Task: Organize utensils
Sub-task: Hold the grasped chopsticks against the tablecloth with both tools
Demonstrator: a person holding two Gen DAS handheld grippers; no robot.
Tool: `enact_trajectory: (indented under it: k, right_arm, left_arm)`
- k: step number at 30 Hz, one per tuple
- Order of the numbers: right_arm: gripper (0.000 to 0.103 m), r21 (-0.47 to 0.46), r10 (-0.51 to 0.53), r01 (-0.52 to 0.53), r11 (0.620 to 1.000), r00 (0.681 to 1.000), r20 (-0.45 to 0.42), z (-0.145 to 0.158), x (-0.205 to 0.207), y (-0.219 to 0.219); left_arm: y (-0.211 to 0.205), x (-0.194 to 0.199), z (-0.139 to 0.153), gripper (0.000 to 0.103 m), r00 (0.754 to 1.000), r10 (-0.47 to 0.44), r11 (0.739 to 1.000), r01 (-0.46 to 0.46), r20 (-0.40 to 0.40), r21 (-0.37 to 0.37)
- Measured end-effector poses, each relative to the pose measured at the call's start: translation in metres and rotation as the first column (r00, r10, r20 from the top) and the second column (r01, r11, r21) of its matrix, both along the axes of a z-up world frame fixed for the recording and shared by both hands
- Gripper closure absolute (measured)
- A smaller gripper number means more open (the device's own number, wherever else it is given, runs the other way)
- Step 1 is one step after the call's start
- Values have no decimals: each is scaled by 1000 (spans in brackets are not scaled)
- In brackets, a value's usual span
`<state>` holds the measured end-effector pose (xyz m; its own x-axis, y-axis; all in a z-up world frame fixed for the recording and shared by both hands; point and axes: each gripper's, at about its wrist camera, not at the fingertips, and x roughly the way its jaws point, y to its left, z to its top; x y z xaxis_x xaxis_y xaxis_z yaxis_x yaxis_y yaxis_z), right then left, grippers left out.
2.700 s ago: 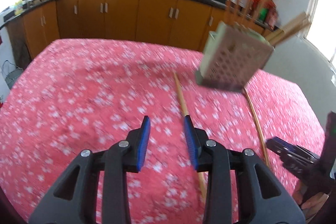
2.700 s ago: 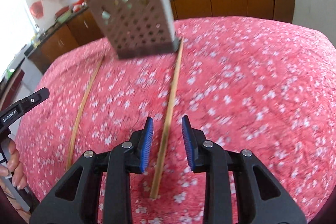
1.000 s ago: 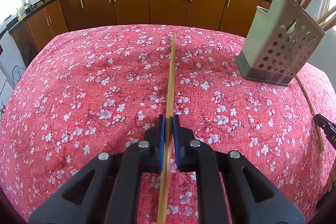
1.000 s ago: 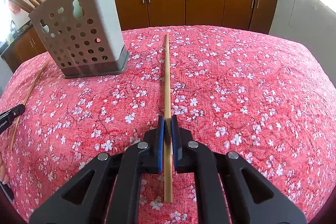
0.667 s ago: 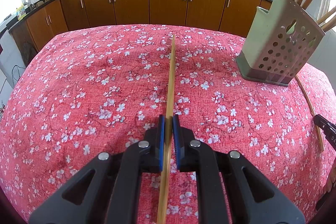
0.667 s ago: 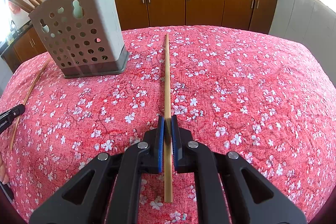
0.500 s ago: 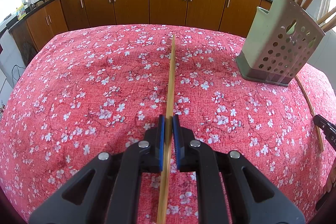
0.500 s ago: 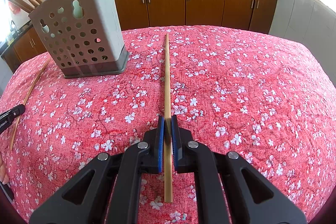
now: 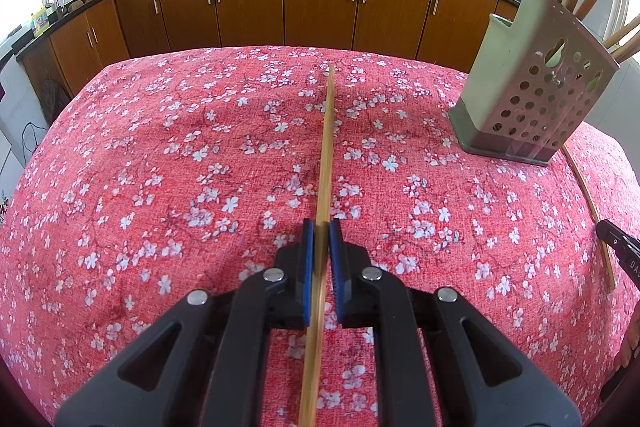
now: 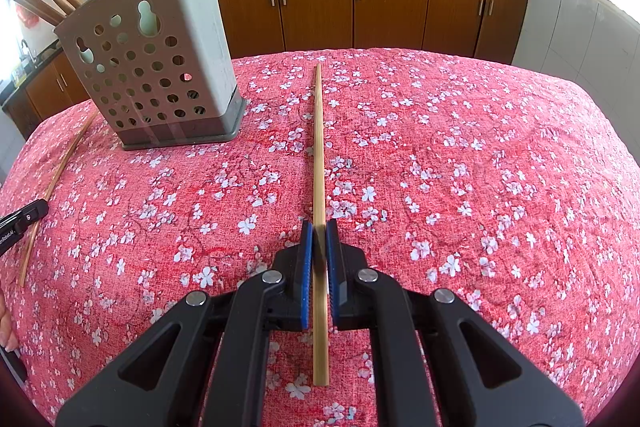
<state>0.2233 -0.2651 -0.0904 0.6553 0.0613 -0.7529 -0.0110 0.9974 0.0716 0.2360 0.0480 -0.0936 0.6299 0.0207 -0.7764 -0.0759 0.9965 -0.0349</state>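
Note:
My left gripper (image 9: 321, 229) is shut on a long bamboo chopstick (image 9: 326, 147) that runs forward over the red floral tablecloth. My right gripper (image 10: 319, 227) is shut on another bamboo chopstick (image 10: 319, 147), also pointing forward. A grey perforated utensil holder (image 9: 532, 95) with several wooden utensils in it stands to the right in the left wrist view. In the right wrist view the holder (image 10: 160, 67) stands to the left of the held chopstick.
The other chopstick lies beyond the holder in each view (image 9: 588, 203) (image 10: 52, 183). The other gripper's tip shows at the frame edges (image 9: 618, 251) (image 10: 22, 221). Brown kitchen cabinets (image 9: 320, 7) and a counter with woks stand behind the table.
Since 2.7 s ago both grippers closed on their chopsticks. Over the last second nothing has visibly moved.

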Motion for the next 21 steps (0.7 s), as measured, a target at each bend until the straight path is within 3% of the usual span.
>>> enact_trajectory:
  k: [21]
  right_arm:
    - [95, 0, -1, 1, 1000, 1000, 0, 1, 0, 0]
  left_arm:
    - [1, 2, 0, 91, 1000, 3, 1000, -3, 1, -16]
